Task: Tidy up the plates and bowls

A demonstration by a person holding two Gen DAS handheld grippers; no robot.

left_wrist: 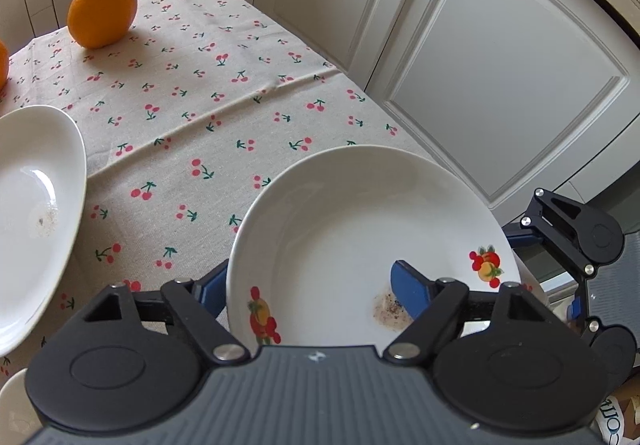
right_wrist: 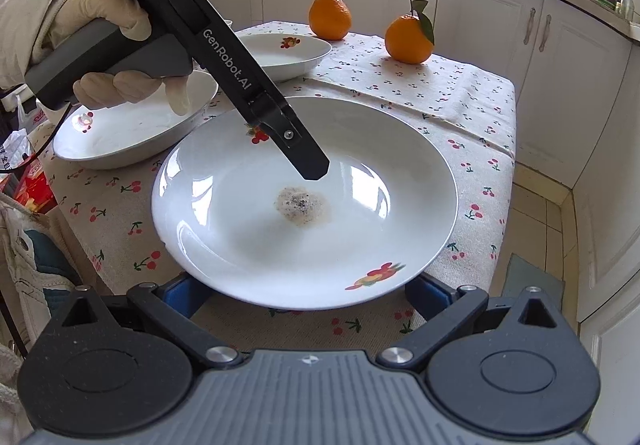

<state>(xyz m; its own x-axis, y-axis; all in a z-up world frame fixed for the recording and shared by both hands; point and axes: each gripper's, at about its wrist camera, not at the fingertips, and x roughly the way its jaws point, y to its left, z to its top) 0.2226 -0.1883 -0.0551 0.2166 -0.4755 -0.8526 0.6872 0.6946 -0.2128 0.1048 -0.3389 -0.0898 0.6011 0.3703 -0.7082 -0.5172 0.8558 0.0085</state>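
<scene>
My left hand-held gripper (right_wrist: 312, 169), lettered "DAS Data Acquisition System" and "GenRobot.AI", grips the fruit-printed plate (right_wrist: 240, 245) on the surface (right_wrist: 460, 105); a speckled residue (right_wrist: 302, 205) lies inside. My right hand-held gripper (right_wrist: 308, 297) stands released beneath its rim.

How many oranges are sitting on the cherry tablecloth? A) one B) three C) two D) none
C: the right wrist view shows two oranges at the far end of the tablecloth, a plain orange and a leafy orange with a stem and green leaf.
</scene>
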